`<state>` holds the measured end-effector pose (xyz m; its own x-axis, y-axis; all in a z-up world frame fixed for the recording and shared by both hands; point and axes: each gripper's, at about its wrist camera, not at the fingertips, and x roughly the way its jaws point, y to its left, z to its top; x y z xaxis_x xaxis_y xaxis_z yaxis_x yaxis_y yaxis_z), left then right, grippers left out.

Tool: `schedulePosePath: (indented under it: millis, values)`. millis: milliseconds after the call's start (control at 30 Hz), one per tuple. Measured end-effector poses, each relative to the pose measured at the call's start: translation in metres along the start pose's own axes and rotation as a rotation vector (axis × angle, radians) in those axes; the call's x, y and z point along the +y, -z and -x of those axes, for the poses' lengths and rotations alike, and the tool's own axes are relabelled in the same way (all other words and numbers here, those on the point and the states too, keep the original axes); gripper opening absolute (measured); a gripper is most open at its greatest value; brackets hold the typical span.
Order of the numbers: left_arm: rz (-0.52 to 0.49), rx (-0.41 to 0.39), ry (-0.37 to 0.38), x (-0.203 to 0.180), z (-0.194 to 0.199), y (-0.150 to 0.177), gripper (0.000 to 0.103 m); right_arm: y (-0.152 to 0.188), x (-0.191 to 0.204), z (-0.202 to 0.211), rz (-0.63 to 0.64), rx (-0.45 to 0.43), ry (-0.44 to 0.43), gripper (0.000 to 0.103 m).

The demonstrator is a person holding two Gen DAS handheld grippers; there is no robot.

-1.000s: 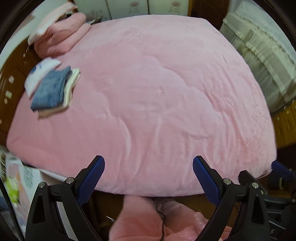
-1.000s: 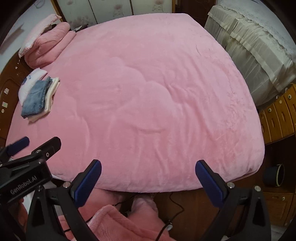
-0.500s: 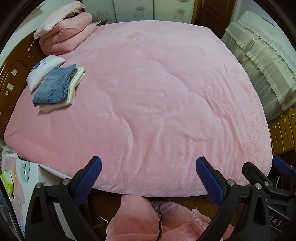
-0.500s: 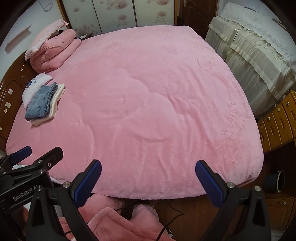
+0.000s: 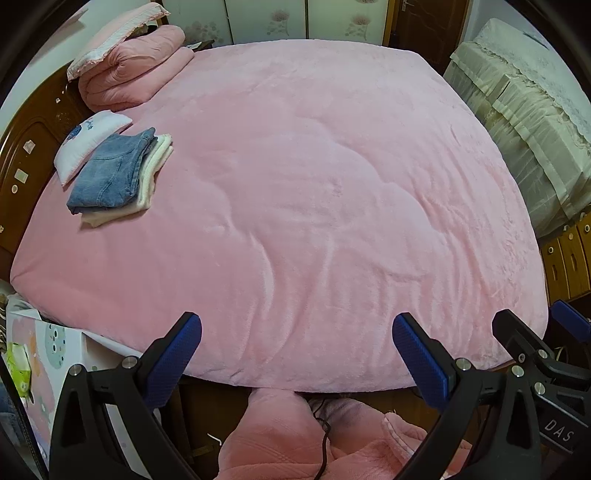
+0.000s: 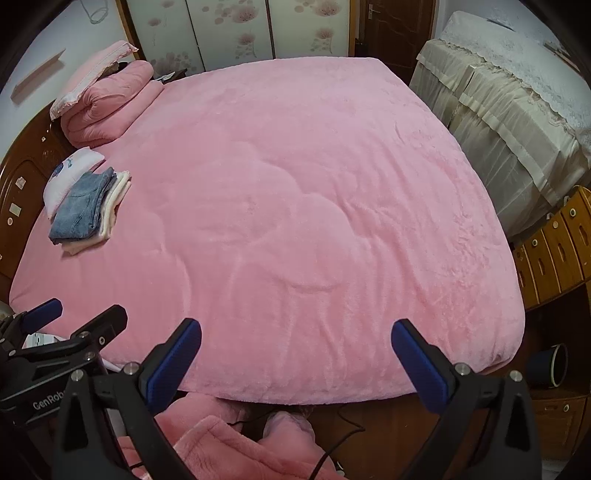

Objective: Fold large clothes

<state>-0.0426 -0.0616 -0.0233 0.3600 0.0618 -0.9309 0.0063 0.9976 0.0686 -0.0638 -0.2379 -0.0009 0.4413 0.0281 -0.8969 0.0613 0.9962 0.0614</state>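
Folding status: stack complete, no garment in hand.
The bed lies bare; folded clothes rest stacked at its left edge. Left gripper and right gripper jaws stand spread, empty; none seen unfolded.

A big bed fills both views; a soft pink blanket covers all of it; at the upper left lies a rolled pink quilt with a pillow on top; below that, at the left, a white cushion lies just beside a stack of folded clothes, jeans on top.
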Motion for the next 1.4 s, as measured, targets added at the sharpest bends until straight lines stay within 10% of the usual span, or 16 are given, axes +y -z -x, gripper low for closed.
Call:
schedulePosePath:
  millis: [1400]
  values:
    - [0.026,0.016,-0.014,-0.006,-0.002,0.003,0.102,-0.003,-0.005,-0.009,0.013,0.039,0.025,0.103]
